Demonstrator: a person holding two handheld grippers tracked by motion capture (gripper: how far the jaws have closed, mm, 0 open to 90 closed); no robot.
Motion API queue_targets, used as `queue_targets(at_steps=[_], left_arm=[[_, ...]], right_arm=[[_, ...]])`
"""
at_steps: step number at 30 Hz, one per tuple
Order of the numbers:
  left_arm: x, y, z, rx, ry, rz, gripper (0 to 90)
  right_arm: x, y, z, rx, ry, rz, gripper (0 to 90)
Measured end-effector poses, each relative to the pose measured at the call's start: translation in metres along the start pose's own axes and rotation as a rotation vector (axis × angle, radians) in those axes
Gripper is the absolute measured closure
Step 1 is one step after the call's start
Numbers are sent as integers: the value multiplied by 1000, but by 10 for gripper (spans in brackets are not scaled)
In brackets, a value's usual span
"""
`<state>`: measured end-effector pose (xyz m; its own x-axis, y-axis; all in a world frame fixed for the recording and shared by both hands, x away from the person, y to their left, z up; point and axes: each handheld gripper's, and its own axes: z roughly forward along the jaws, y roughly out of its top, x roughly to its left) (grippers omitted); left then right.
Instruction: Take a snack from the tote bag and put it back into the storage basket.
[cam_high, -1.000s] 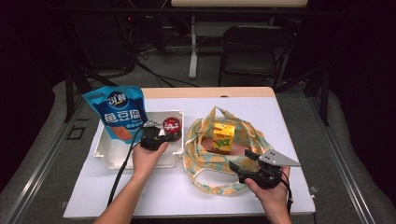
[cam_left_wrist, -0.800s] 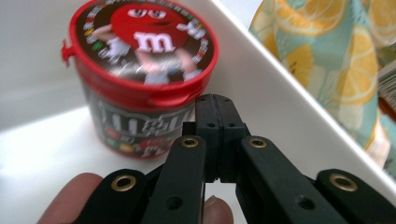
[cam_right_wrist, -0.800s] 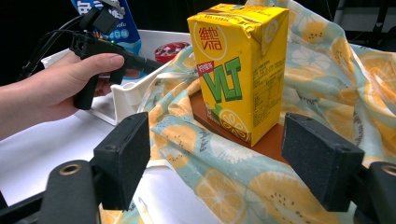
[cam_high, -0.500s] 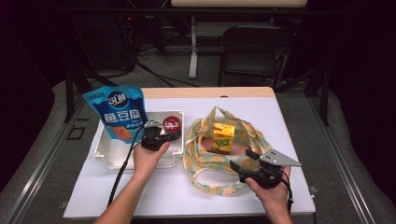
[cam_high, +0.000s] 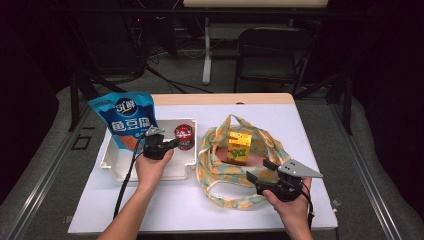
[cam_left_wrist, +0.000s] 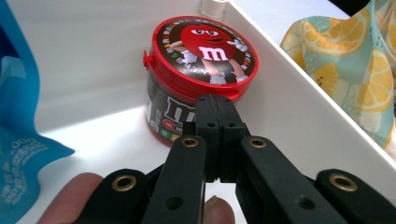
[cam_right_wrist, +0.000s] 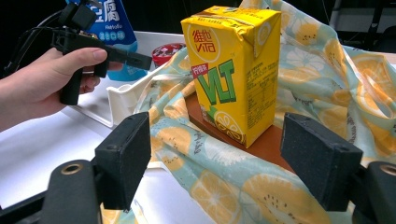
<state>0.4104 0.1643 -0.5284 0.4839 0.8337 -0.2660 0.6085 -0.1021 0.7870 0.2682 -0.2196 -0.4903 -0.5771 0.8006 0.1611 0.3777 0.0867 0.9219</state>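
High view: left gripper (cam_high: 170, 144) over white tray (cam_high: 112, 162), jaws pressed together, nothing between them, tips aimed at red-lidded candy tub (cam_high: 184, 136) just ahead. Blue snack pouch (cam_high: 127, 119) standing in the tray behind and to the outer side of that gripper. Right gripper (cam_high: 256, 172) low at near edge of lemon-print cloth bag (cam_high: 220, 195), jaws spread, nothing pinched, pointing at yellow drink carton (cam_high: 239, 147) standing upright inside the bag, apart from the jaws.

Left gripper view: closed left gripper (cam_left_wrist: 217, 109) right at the tub's (cam_left_wrist: 201, 60) near side, just under lid rim; contact or hair gap, cannot tell. Tub upright in tray corner, close to tray wall (cam_left_wrist: 299, 102). Pouch (cam_left_wrist: 18, 140) off to left, bag cloth (cam_left_wrist: 355, 70) beyond the wall to right.

Right gripper view: pads (cam_right_wrist: 126, 156) wide apart, carton (cam_right_wrist: 233, 70) ahead between them but farther off, untouched, on a brown base over the cloth (cam_right_wrist: 224, 186). Other hand (cam_right_wrist: 46, 79) with its gripper farther off at upper left.
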Motion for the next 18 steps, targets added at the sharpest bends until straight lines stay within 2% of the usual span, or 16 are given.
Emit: queue_targets(at_steps=[4,5,8,10,12,13,15,18], left_arm=[[-3,0,3,14,-9,11,900],[-3,-1,5,10,0,10,900],[-2,-2,8,11,-10,-7,900],[-2,-2,8,25,-7,-6,900],[-4,-3,6,17,-11,0,900],[-5,-3,4,21,-15,15,900],[-8,-5,-2,3,-40,39,898],[-10,-10,-11,-64,-67,68,779]], right_arm=[[0,0,0,0,0,-2,247],[0,0,0,0,1,-3,248],[1,0,1,0,0,-2,248],[1,0,0,0,0,-2,248],[0,0,0,-4,-1,-1,249],[-1,1,0,0,1,-4,252],[-2,2,0,-3,-1,-3,273],[-3,5,1,-6,-7,-8,282]])
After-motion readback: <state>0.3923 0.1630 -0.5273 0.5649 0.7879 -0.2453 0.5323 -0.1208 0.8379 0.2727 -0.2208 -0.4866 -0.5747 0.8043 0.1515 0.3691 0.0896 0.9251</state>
